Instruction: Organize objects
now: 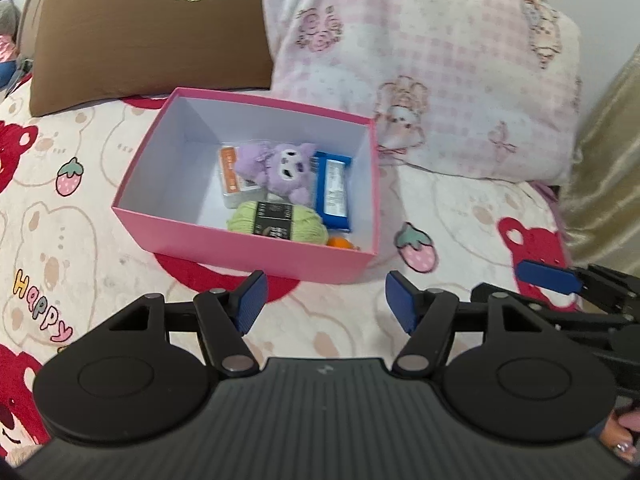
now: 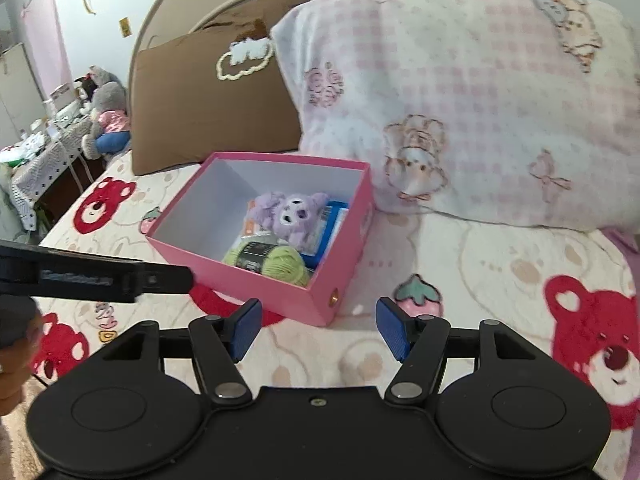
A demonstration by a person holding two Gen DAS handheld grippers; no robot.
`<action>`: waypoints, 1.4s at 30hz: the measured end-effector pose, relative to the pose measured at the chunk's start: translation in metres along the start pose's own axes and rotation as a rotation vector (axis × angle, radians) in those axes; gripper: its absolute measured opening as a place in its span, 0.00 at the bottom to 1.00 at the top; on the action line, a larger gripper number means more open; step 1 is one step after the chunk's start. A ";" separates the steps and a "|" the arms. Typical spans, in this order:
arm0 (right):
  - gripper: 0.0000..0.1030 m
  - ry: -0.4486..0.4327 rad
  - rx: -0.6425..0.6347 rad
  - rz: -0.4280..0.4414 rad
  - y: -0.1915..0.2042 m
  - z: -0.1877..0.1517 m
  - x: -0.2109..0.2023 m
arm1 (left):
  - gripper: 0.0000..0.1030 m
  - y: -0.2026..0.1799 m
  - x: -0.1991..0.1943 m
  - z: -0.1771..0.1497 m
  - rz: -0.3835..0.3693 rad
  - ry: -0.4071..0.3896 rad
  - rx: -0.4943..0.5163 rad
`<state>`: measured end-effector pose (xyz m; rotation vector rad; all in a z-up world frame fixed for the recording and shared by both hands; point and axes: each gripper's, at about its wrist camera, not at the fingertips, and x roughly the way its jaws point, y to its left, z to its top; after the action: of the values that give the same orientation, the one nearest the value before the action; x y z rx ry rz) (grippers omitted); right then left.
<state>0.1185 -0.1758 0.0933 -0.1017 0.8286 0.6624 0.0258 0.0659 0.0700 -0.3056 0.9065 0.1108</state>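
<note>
1. Looks like the wrap-up: every loose item seems boxed. Back both tools off straight and don't clip the near rim.
2. Left hand-held gripper [image 1: 323, 300]: spread, empty. Pink box [image 1: 256, 258] at 11 o'clock, near, not touching.
3. Right hand-held gripper [image 2: 318, 326]: spread, empty. Box at 11 o'clock, on the bed [image 2: 500, 280].
4. Inside: purple plush [image 1: 276, 166], green yarn [image 1: 276, 222], blue packet [image 1: 334, 192].

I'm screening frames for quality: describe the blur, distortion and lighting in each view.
Left wrist view: soft even light, no glare; the pink box and purple plush are slightly soft, the pillows blurrier, and the edges bow from fisheye. Right wrist view: similar flat lighting, the checked pillow smeared, the headboard curved by the lens, corners vignetted.
</note>
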 end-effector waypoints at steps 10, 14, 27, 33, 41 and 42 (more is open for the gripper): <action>0.68 -0.008 0.009 -0.088 -0.006 -0.016 -0.021 | 0.67 -0.024 -0.007 -0.015 -0.032 0.010 0.052; 0.68 0.011 0.013 -0.116 -0.011 -0.021 -0.021 | 0.67 -0.030 0.007 -0.022 -0.011 0.030 0.066; 0.90 0.047 0.099 -0.211 -0.034 -0.034 -0.013 | 0.68 -0.035 0.020 -0.035 0.009 0.019 0.059; 0.90 0.055 0.130 -0.198 -0.037 -0.034 -0.018 | 0.97 -0.034 0.021 -0.038 0.042 0.028 0.065; 0.90 0.066 0.126 -0.232 -0.035 -0.032 -0.026 | 0.98 -0.037 0.026 -0.037 0.114 0.097 0.077; 0.90 0.065 0.123 -0.237 -0.034 -0.032 -0.027 | 0.98 -0.037 0.027 -0.037 0.118 0.106 0.075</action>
<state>0.1046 -0.2275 0.0854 -0.1081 0.9017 0.3861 0.0223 0.0179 0.0354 -0.1896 1.0319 0.1708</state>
